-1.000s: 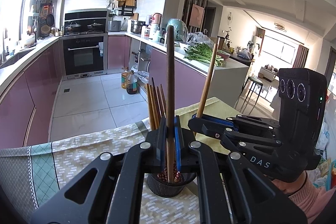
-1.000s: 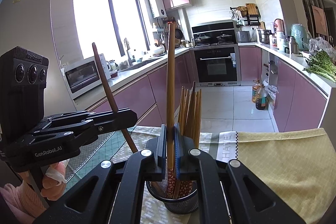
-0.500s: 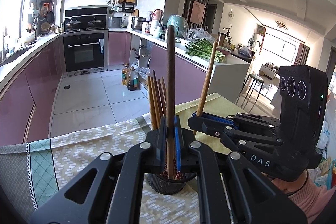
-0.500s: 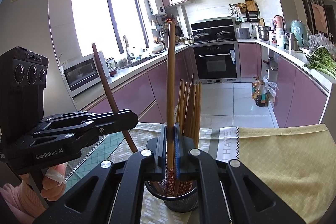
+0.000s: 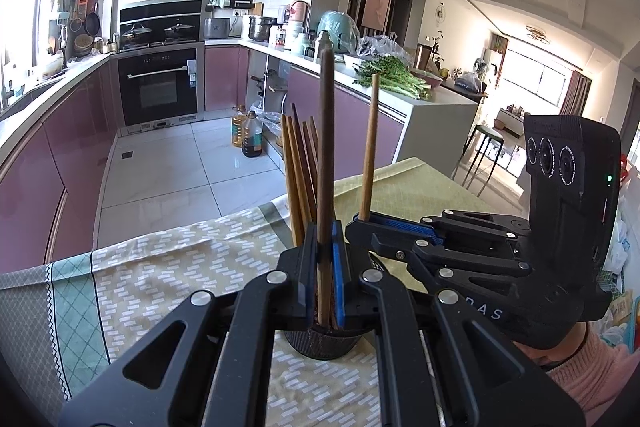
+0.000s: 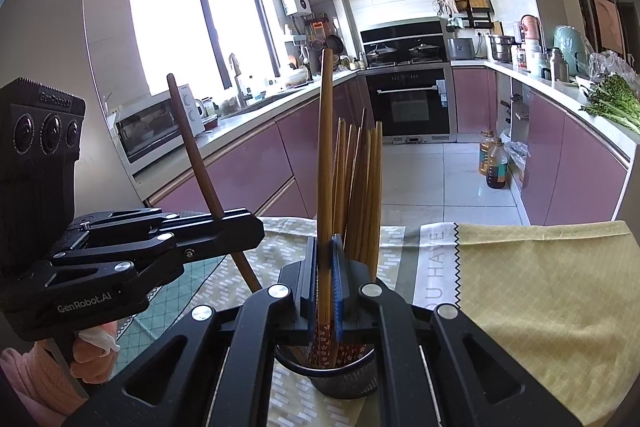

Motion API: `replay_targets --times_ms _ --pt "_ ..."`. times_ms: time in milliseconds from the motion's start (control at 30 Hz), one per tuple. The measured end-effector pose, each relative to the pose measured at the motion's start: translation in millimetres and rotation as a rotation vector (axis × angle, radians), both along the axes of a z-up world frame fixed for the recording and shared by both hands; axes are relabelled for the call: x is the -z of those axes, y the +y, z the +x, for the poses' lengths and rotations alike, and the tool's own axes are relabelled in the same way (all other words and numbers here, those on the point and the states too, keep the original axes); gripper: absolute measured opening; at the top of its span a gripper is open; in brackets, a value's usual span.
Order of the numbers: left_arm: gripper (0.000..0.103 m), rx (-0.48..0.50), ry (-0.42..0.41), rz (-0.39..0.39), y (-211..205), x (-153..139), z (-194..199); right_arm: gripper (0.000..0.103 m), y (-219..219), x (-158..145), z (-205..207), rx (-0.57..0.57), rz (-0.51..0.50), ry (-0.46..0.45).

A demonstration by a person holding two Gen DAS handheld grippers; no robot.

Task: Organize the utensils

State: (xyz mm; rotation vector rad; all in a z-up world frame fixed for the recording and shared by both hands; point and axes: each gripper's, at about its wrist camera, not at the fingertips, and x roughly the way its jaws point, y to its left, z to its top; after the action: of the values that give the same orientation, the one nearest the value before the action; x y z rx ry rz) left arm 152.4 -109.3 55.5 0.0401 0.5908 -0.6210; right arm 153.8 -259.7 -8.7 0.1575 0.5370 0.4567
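1. Both of my tongs are clamped on chopsticks above the mesh holder (image 6: 344, 371), the dark cup that stands on the tablecloth (image 6: 540, 287).
2. Left of the holder, in the right wrist view, my left gripper (image 6: 240, 231) reaches in from the side, pinched tight on the dark chopstick (image 6: 200, 163), which leans with its top tilted away from the holder and its lower end down toward the cloth.
3. Directly above the holder, my right gripper (image 6: 325, 291) is closed on the light chopstick (image 6: 325, 155), held upright with its patterned lower end down inside the cup.
4. Just behind that stick, a bundle of chopsticks (image 6: 360, 187) stands in the holder, fanned slightly apart at the tops.
5. In the left wrist view the order is mirrored: the left gripper (image 5: 325, 275) sits right over the holder (image 5: 324, 343), the dark chopstick (image 5: 326, 155) upright between its blue pads (image 5: 338, 279).
6. Right of the holder there, my right gripper (image 5: 360, 223) comes in sideways with the light chopstick (image 5: 370, 147) rising from it, leaning a little.
7. Far right of the holder, my right hand (image 5: 560, 359) grips the handle, pink sleeve showing.
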Motion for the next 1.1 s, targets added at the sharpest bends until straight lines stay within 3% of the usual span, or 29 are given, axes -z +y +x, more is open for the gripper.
replay_targets --times_ms 667,767,900,967,1033,1067,1100 --pt "0.009 0.0 0.102 0.042 -12 39 41 0.008 -8 26 16 0.035 0.007 0.085" --pt "0.018 -0.006 0.106 0.033 -6 44 38 0.009 -8 26 12 0.034 0.007 0.083" --pt "0.027 -0.035 0.074 0.028 8 50 22 0.031 -6 25 0 0.023 -0.001 0.061" --pt "0.039 -0.062 0.043 0.019 18 50 11 0.039 -4 25 -9 0.017 -0.009 0.043" --pt "0.05 -0.101 0.003 0.009 29 50 -2 0.061 -2 24 -21 0.021 -0.014 0.015" --pt "0.06 -0.13 -0.016 0.004 35 50 -7 0.063 -1 23 -25 0.02 -0.017 0.002" --pt "0.065 -0.155 -0.033 0.0 39 50 -12 0.068 0 23 -30 0.025 -0.026 -0.012"
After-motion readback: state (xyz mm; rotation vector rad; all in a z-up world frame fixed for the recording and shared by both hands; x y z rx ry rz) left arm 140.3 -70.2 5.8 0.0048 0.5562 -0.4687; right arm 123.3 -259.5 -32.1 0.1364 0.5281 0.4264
